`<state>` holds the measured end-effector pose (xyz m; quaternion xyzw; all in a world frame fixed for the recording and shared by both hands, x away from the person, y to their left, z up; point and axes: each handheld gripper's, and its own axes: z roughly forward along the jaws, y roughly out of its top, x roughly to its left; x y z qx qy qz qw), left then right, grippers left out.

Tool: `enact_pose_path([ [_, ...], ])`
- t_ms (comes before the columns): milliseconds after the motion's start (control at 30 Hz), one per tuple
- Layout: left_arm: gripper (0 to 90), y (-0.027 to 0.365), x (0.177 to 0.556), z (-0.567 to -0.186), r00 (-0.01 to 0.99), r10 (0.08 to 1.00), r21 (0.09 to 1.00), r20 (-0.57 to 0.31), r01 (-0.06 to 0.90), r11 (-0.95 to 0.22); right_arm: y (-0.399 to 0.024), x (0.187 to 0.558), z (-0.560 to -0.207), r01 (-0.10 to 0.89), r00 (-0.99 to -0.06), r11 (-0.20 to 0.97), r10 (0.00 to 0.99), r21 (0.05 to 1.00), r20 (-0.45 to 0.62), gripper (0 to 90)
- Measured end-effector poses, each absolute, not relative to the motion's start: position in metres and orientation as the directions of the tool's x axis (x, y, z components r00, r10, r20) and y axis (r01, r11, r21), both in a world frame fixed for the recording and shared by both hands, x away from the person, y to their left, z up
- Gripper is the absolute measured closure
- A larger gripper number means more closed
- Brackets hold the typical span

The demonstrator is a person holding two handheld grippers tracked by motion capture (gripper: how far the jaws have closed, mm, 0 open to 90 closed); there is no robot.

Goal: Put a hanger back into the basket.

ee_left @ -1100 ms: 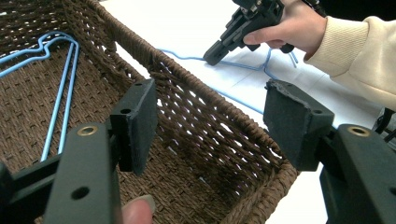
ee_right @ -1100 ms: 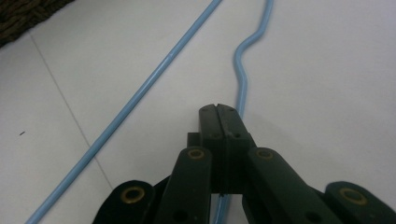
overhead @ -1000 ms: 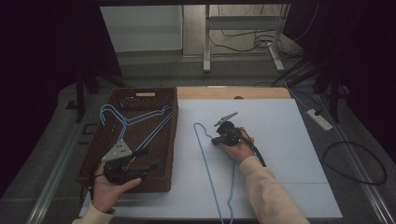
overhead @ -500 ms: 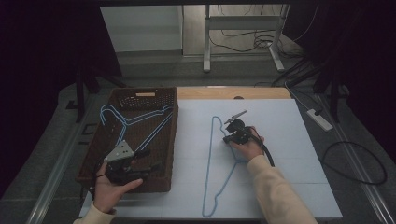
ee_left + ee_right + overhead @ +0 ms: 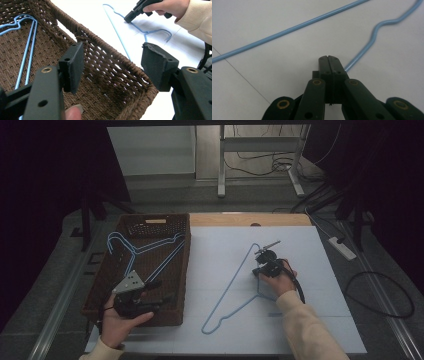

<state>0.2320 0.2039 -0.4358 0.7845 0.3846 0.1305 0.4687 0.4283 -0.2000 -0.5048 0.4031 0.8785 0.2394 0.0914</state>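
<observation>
High view: the right gripper (image 5: 260,270) is pinching a blue wire hanger (image 5: 235,287) lying flat on the white counter (image 5: 320,320), beside the wicker basket (image 5: 172,317).

Left gripper view: the left gripper (image 5: 112,67) is holding its fingers wide, empty, over the basket rim.

Right gripper view: fingers (image 5: 323,66) are clamping the thin wire; light, springy, slippery, so a straight stretch likely grips best.

Rough woven wicker basket (image 5: 176,270) — smooth, glossy coated-wire hanger (image 5: 235,282) — matt white table (image 5: 310,320)
</observation>
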Motion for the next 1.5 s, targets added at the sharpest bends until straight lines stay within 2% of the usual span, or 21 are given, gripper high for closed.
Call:
enact_pose_path([
  [267,36.1,0.203,0.232,-0.436,0.671,0.725,0.837,-0.157,0.48,-0.263,-0.213,0.423,-0.504,0.692,-0.622,0.523,0.782,0.498,0.044,90.0],
  [467,36.0,0.201,0.232,-0.437,0.672,0.724,0.836,-0.156,0.48,-0.266,-0.217,0.416,-0.498,0.663,-0.643,0.514,0.763,0.544,0.063,90.0],
  [633,36.0,0.201,0.232,-0.436,0.673,0.723,0.838,-0.155,0.478,-0.265,-0.232,0.389,-0.477,0.608,-0.684,0.523,0.727,0.597,0.058,90.0],
  [867,35.6,0.202,0.234,-0.437,0.671,0.725,0.841,-0.157,0.475,-0.258,-0.266,0.356,-0.467,0.582,-0.695,0.484,0.713,0.654,0.091,90.0],
  [1000,35.6,0.201,0.235,-0.439,0.672,0.724,0.84,-0.158,0.477,-0.26,-0.285,0.337,-0.468,0.566,-0.703,0.449,0.701,0.691,0.12,82.8],
  [1100,35.5,0.201,0.235,-0.439,0.672,0.723,0.839,-0.157,0.477,-0.261,-0.293,0.327,-0.47,0.556,-0.7,0.433,0.704,0.709,0.12,62.7],
  [1200,35.5,0.201,0.235,-0.439,0.673,0.723,0.84,-0.157,0.476,-0.261,-0.298,0.322,-0.469,0.565,-0.698,0.431,0.705,0.703,0.128,54.2],
  [1500,35.3,0.199,0.235,-0.44,0.676,0.722,0.844,-0.149,0.467,-0.264,-0.296,0.321,-0.465,0.544,-0.713,0.488,0.697,0.683,0.07,43.6],
])
